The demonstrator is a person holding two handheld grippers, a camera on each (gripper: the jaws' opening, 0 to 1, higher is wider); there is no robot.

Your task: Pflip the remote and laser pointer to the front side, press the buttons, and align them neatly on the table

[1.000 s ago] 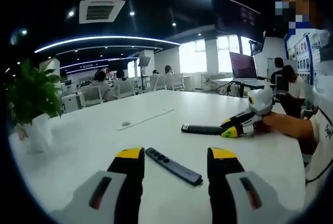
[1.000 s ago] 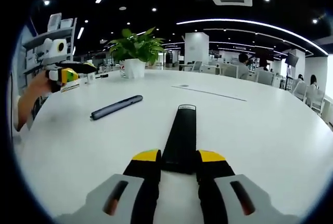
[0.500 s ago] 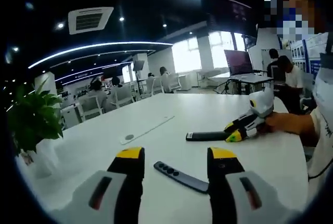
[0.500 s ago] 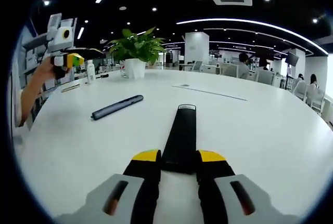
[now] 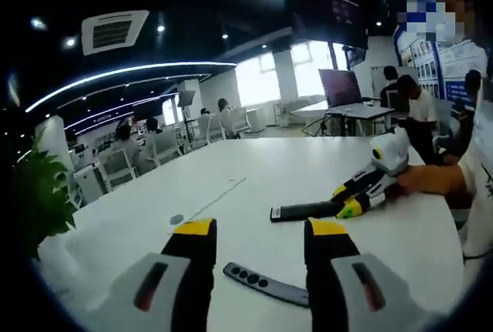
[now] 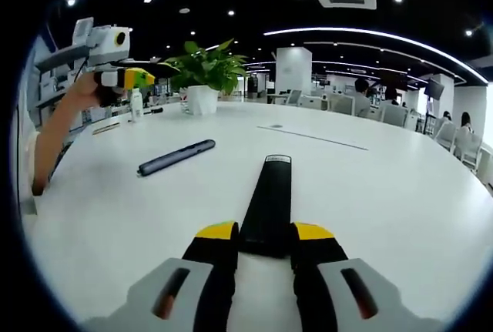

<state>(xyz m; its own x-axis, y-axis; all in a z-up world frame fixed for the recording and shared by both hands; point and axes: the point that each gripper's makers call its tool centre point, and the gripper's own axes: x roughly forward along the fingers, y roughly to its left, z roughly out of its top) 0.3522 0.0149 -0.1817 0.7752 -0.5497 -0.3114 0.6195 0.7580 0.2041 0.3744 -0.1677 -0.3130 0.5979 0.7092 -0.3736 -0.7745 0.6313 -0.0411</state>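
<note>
1. Since a second ago, the left tongs (image 6: 127, 78) have risen from near the desk (image 6: 400, 193) to well above it at the far left of the right gripper view, held up in a hand (image 6: 86, 89).
2. In the left gripper view, the laser pointer (image 5: 266, 284) now sits lower and nearer the bottom between the left tongs (image 5: 258, 228), though that camera itself has moved.
3. The left tongs stand wide apart and grip nothing; the laser pointer lies flat on the desk below them, its row of buttons facing up.
4. The right tongs (image 6: 266, 232) are closed narrow on the near end of the black remote (image 6: 269, 201), which stretches away along the white desk.
5. In the left gripper view, the right tongs (image 5: 350, 201) and the remote (image 5: 304, 211) appear on the right side of the desk.
6. A potted plant (image 6: 202, 78) stands at the far side of the desk, beyond the laser pointer (image 6: 176, 156).
</note>
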